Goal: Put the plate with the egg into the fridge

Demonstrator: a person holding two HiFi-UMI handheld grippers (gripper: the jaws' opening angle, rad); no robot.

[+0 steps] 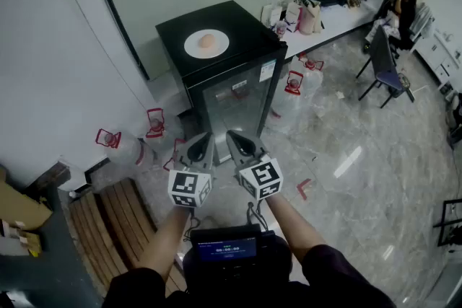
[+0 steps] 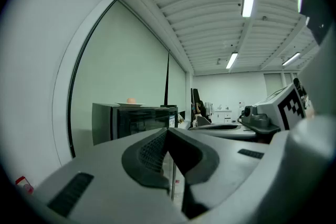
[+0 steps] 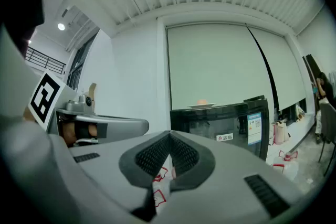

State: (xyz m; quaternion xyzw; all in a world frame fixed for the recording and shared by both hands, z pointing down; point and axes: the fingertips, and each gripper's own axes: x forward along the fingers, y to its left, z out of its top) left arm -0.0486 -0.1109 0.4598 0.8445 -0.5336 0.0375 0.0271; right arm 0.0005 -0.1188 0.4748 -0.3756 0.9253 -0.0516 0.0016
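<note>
A white plate (image 1: pixel 206 44) with a tan egg (image 1: pixel 206 41) rests on top of a small black fridge (image 1: pixel 224 68) whose glass door is closed. Both gripper views show the plate (image 2: pixel 129 104) (image 3: pixel 202 106) small and far off on the fridge top, with the egg (image 2: pixel 130 100) (image 3: pixel 201 102) on it. My left gripper (image 1: pixel 204 140) and right gripper (image 1: pixel 234 138) hang side by side in front of the fridge door, well short of it. Both are shut with nothing between the pads, as their own views show for the left gripper (image 2: pixel 169 136) and the right gripper (image 3: pixel 170 140).
Several clear water jugs with red handles (image 1: pixel 115 144) stand on the floor left and right of the fridge. A wooden pallet (image 1: pixel 115 216) lies at lower left. A low counter with bags (image 1: pixel 310 16) runs behind, and a black chair (image 1: pixel 384 65) stands at right.
</note>
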